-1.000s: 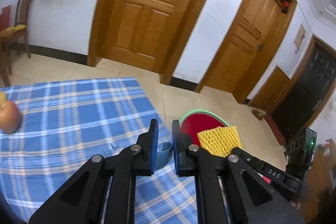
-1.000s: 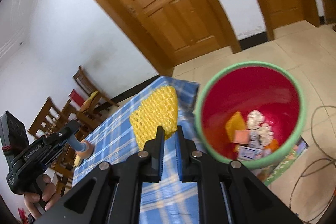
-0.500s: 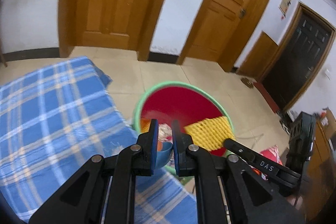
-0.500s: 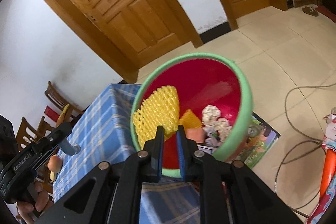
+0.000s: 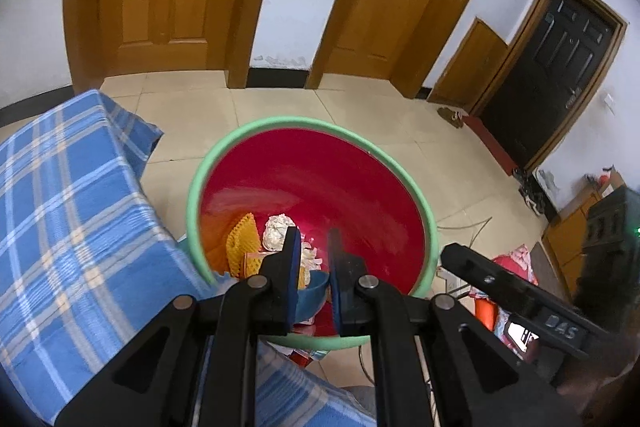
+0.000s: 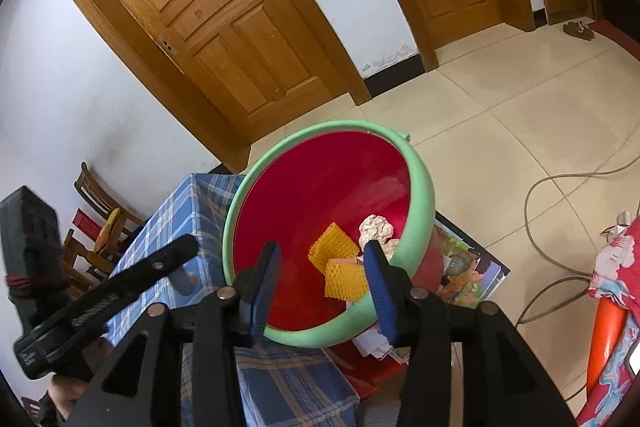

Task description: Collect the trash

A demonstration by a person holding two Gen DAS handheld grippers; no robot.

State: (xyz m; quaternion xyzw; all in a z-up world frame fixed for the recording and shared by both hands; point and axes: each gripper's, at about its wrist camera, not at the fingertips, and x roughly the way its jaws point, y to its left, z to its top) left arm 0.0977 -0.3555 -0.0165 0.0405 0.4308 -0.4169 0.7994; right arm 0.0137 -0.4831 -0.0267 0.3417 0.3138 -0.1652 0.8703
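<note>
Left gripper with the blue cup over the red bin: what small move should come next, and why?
Probably open the left gripper to drop the blue cup. It is shut on the cup above the red bin, while the right gripper, whose jaws have just been opening, stands open and empty.

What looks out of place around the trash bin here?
A colourful printed sheet lies on the floor, partly under the red bin. A cable trails loose across the tiles. Nothing looks spilled.
</note>
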